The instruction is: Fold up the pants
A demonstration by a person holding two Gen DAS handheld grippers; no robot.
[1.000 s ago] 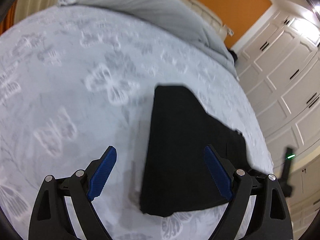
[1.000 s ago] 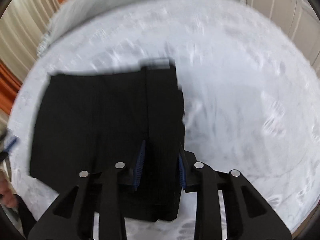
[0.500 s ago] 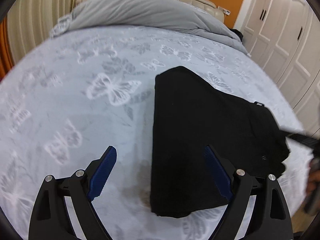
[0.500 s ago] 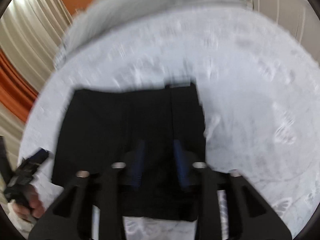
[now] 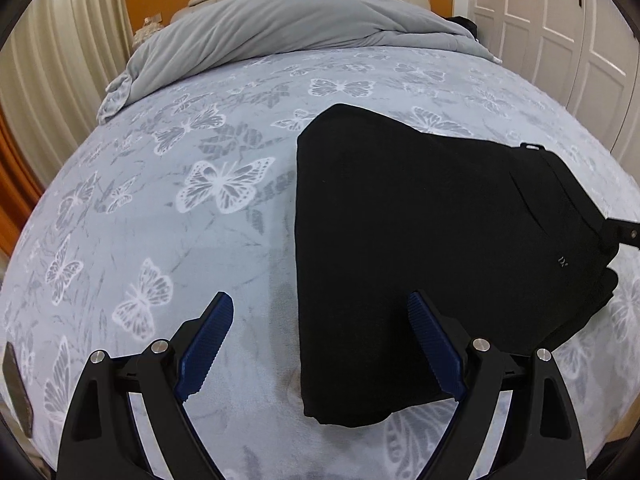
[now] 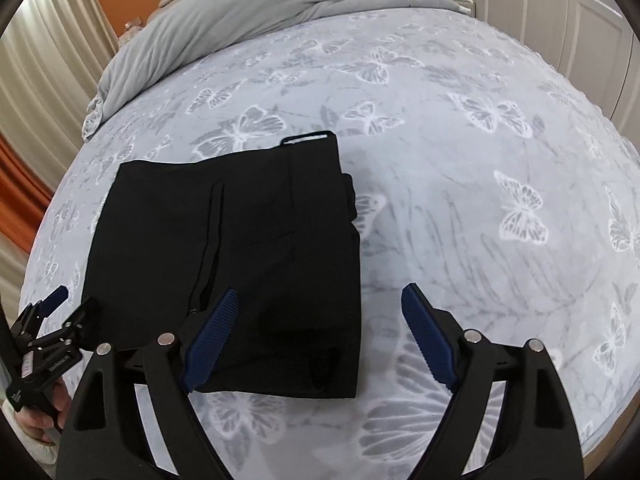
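The black pants [image 5: 420,240] lie folded into a compact rectangle on the butterfly-print bedspread [image 5: 180,208]. My left gripper [image 5: 320,344] is open and empty, hovering over the fold's near left edge. In the right wrist view the pants [image 6: 240,256] lie flat, waistband at the far edge. My right gripper [image 6: 316,336] is open and empty above the fold's near right corner. The left gripper also shows in the right wrist view [image 6: 56,320] at the far left, held in a hand.
A bunched grey duvet [image 5: 288,28] lies across the head of the bed against a cream headboard. White wardrobe doors [image 5: 560,40] stand to the right. Ribbed curtains [image 5: 72,72] hang on the left. The bedspread [image 6: 480,200] stretches right of the pants.
My right gripper opened and let go of the pants, which now lie flat. Both grippers pulled back and up, so more of the bed shows.
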